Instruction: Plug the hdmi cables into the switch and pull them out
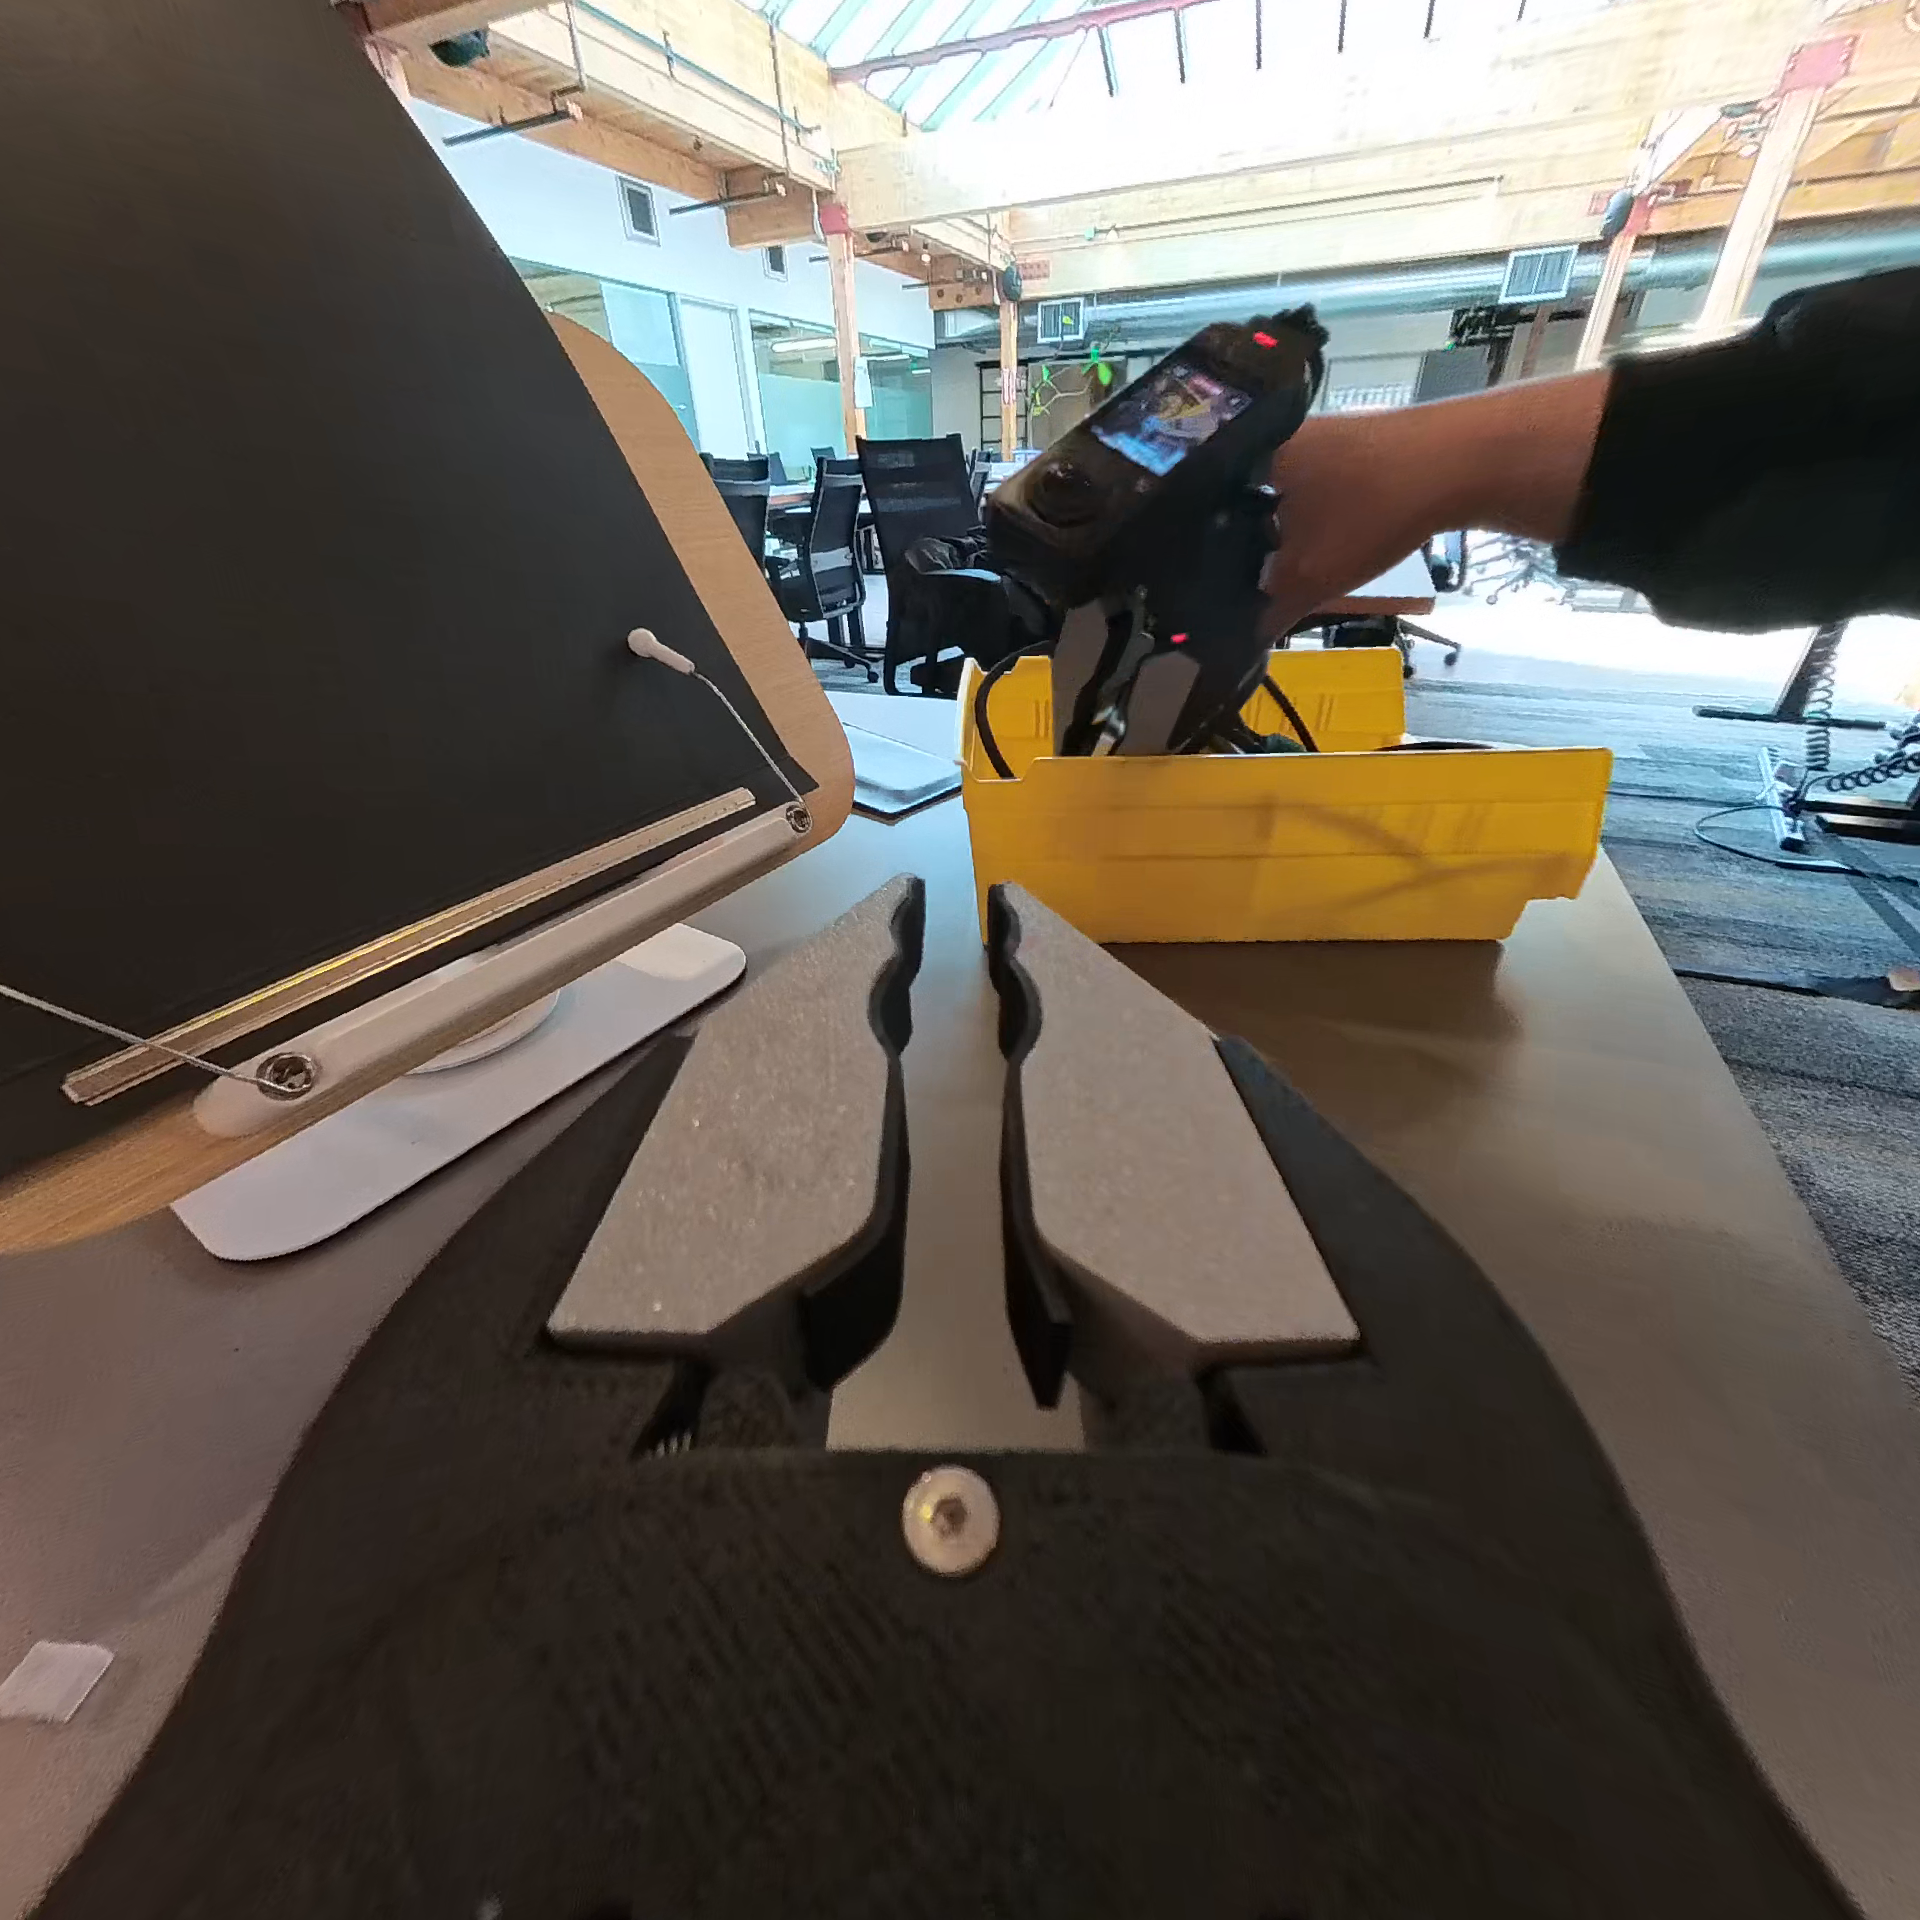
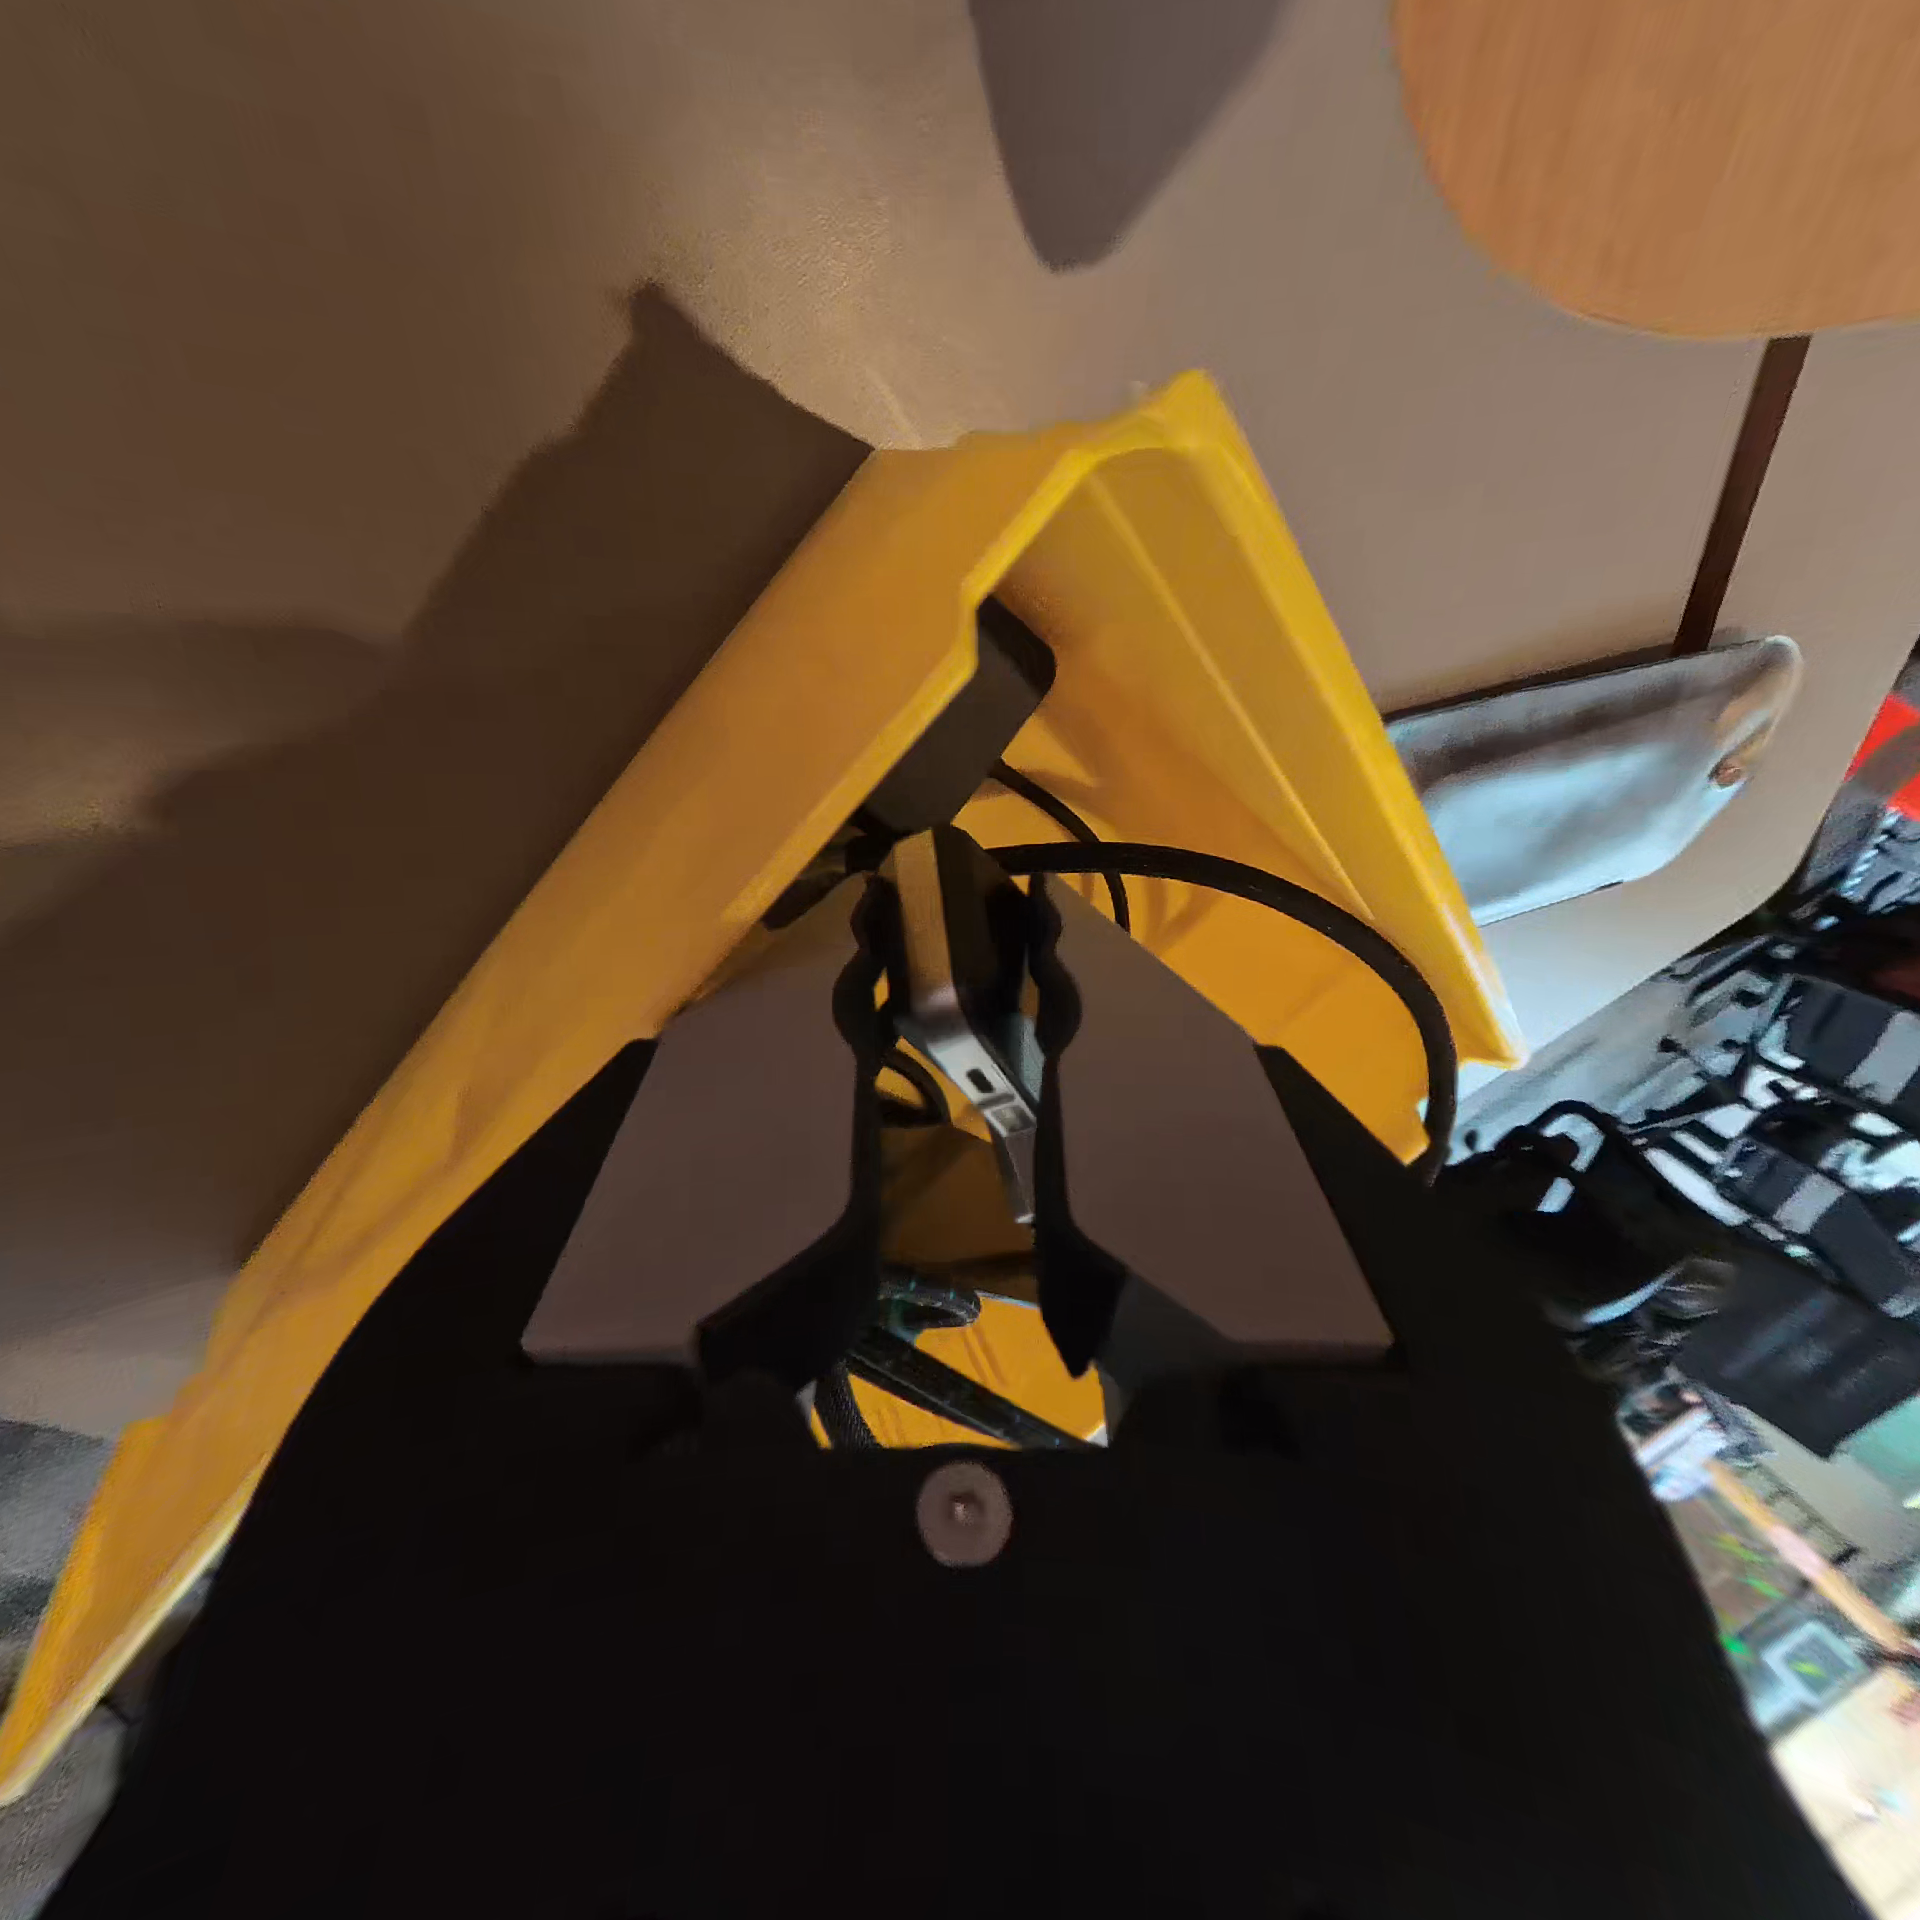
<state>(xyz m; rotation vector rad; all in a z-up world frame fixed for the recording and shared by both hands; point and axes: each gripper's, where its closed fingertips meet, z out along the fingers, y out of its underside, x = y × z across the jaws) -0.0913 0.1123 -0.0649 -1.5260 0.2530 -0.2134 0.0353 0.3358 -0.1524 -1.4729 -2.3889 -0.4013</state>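
right fingers (image 2: 951, 956) clamping grey switch (image 2: 971, 1049) inside yellow bin (image 2: 831, 727), left fingers (image 1: 956, 914) slightly parted, empty

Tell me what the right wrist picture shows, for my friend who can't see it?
The right gripper reaches into a yellow bin and is closed on a small grey switch with ports on its side. Black cables loop around it inside the bin, which sits on a brown table.
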